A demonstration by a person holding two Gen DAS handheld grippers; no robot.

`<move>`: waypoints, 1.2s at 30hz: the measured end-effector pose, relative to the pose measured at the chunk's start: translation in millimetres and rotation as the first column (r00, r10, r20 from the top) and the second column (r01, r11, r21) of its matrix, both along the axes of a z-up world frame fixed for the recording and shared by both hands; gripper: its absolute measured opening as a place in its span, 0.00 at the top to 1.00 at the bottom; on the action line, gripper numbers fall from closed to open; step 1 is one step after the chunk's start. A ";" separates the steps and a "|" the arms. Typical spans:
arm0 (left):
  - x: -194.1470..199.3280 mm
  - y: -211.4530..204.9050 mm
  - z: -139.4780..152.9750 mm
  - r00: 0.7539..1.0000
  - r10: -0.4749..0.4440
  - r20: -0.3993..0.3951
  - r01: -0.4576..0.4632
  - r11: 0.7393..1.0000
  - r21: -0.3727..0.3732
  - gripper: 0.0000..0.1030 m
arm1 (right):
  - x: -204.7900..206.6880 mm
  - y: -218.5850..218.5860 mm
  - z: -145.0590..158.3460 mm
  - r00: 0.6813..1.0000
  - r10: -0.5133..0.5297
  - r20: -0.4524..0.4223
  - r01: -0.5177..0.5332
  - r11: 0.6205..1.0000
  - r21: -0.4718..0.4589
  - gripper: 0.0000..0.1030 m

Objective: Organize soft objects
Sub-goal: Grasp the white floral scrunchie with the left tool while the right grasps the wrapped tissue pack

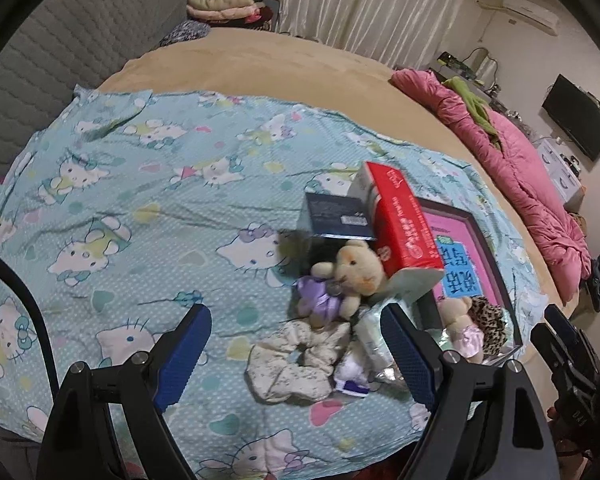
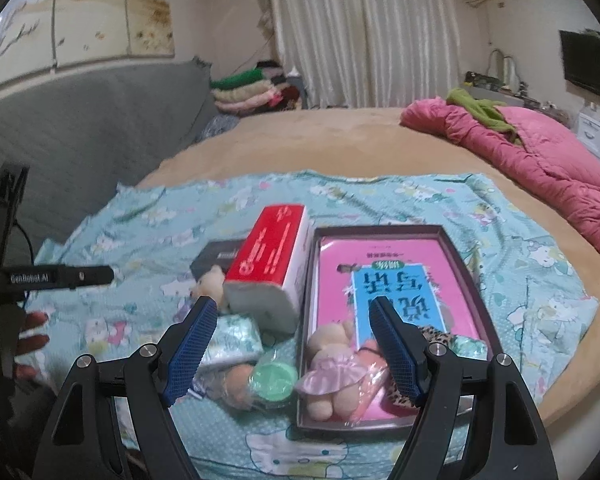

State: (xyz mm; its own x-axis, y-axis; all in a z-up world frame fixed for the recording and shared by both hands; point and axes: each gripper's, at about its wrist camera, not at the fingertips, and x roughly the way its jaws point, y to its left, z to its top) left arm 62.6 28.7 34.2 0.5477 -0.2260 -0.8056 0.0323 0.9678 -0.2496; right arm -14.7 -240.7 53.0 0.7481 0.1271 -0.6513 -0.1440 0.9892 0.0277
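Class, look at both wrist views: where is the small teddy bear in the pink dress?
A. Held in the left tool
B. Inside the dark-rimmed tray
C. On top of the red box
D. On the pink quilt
B: the bear in the pink dress lies inside the dark-rimmed tray, beside the leopard-print scrunchie.

I read "GenRobot.AI" on the black gripper body (image 2: pixel 52 277) at left. The pink book (image 2: pixel 396 280) in the tray carries large Chinese characters, upside down; possibly legible, not from here.
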 end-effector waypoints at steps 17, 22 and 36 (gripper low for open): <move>6.3 4.5 -60.7 0.989 -0.004 -0.150 0.004 1.000 0.000 0.16 | 2.8 48.3 -42.4 0.972 0.192 -0.132 -0.211 0.966 -0.147 0.23; 9.7 2.1 -80.3 0.980 -0.018 -0.198 0.018 1.000 -0.004 0.16 | 17.0 55.6 -55.2 0.957 0.230 -0.175 -0.244 0.968 -0.064 0.23; 17.5 -1.7 -118.9 0.959 -0.040 -0.281 0.037 0.999 -0.017 0.16 | 69.2 74.8 -90.2 0.918 0.286 -0.275 -0.310 0.950 -0.047 0.23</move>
